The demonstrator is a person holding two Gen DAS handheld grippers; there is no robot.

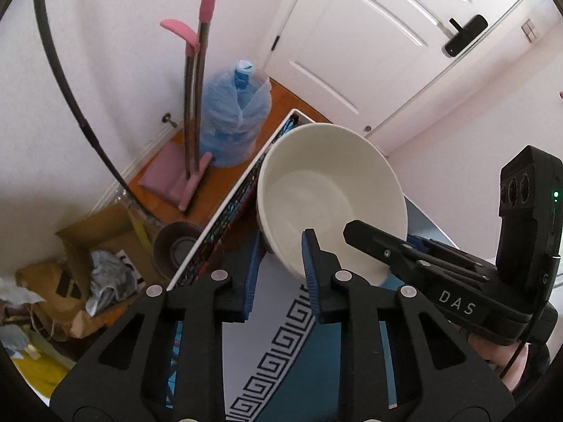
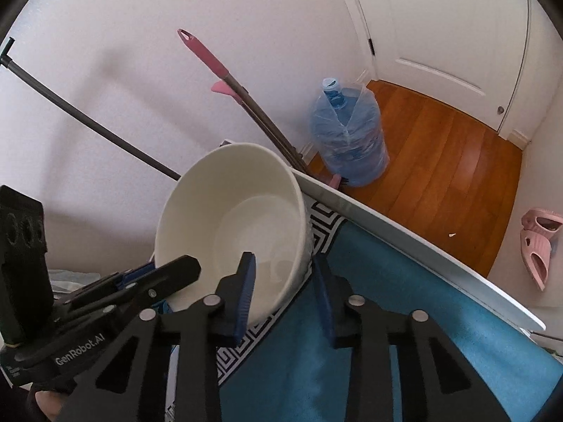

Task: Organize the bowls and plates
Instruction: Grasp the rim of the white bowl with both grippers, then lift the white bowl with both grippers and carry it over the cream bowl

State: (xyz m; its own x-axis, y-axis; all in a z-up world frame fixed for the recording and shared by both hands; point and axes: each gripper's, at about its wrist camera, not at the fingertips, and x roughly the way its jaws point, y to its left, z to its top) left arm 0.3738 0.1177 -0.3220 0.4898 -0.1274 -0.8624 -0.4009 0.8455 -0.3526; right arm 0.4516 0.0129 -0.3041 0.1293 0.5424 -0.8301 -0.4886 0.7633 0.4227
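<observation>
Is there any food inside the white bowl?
No, the white bowl shows only its bare, smooth inside from rim to bottom, with nothing lying in it.

1. Left wrist view: taken from behind the left gripper, angled down and forward, close to the white bowl.
2. Right wrist view: taken from behind the right gripper, same bowl seen close, from the opposite side.
3. Shared: bowl, water jug, door.

White-edged table, covered by teal cloth with Greek-key border; white bowl above the cloth's corner.
</observation>
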